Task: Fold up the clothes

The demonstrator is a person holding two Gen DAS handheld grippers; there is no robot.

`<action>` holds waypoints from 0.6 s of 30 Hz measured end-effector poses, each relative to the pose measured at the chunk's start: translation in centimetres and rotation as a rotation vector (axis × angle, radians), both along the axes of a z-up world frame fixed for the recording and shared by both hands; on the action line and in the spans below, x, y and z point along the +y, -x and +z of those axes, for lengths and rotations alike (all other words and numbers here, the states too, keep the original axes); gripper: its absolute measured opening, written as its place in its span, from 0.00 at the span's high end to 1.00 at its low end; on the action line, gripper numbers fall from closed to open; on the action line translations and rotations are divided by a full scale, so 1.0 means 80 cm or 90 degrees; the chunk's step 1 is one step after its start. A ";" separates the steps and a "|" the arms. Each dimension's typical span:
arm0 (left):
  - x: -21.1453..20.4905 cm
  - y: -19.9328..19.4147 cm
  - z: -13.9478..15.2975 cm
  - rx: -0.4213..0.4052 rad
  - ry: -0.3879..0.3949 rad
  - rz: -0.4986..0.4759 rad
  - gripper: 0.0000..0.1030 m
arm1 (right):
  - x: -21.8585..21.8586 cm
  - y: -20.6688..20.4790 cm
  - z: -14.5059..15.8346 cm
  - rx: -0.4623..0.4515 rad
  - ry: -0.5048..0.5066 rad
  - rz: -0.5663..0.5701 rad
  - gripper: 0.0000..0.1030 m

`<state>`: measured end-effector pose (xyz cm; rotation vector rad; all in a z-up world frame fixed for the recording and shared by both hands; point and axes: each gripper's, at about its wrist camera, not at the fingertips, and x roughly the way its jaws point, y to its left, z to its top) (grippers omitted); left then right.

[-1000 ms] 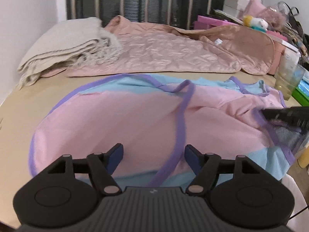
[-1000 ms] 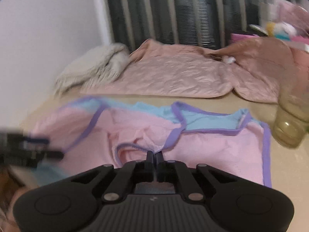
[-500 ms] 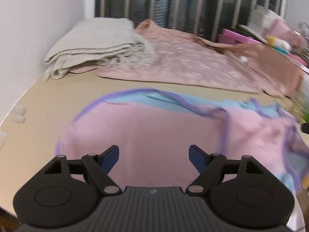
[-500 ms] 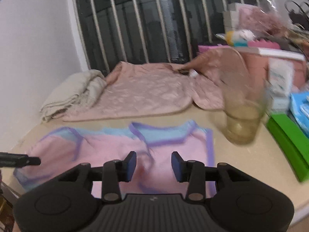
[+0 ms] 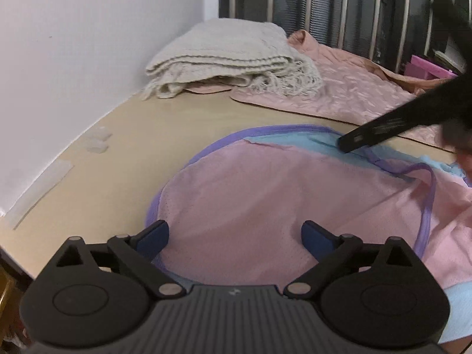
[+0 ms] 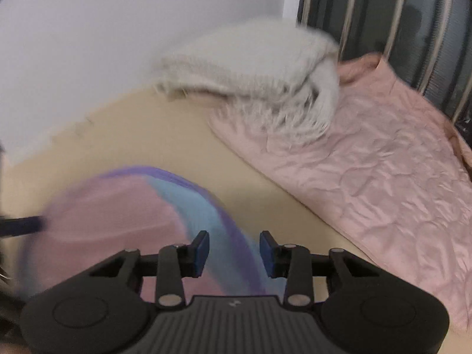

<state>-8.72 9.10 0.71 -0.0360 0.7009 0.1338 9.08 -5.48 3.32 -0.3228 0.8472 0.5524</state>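
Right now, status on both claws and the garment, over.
Left claw open, low over pink top. Right claw open above its blue and purple edge, holding nothing. Top lies flat on table; cream blanket and quilt behind, apart.

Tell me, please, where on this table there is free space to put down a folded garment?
Bare table lies between the wall, the cream blanket and the pink garment, with only small clear bits there. The back is crowded: the pink quilt covers it.

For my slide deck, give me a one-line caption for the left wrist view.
Open left gripper over a pink garment on the table, right gripper reaching its far hem.
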 end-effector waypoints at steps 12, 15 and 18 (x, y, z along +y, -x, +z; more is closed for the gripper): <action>0.057 0.046 0.026 -0.034 0.179 -0.036 0.03 | -0.028 0.034 0.043 -0.082 -0.085 -0.027 0.52; 0.057 0.064 0.034 -0.033 0.256 -0.119 0.03 | -0.104 0.111 0.067 -0.110 -0.146 -0.033 0.50; 0.034 0.069 0.038 -0.036 0.285 -0.201 0.03 | -0.161 0.198 0.059 -0.096 -0.159 -0.018 0.50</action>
